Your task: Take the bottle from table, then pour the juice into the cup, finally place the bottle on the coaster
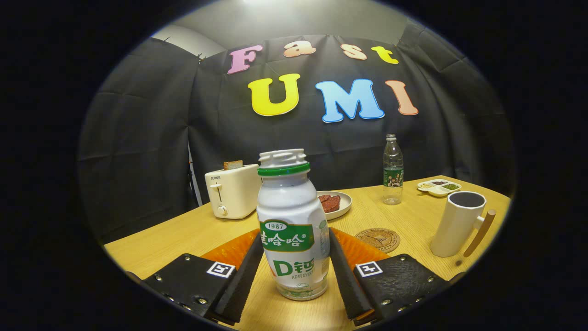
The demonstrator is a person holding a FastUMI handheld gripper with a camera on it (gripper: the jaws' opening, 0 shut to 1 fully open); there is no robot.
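I see bottle [292,225] upright on bench [183,234] | my tongs [292,280] spread, flanking it, not gripping | cup [457,223] right, coaster [377,239] between.

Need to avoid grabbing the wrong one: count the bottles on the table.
2. The white bottle stands between the fingers, uncapped. The clear water bottle stands far beyond, behind the coaster.
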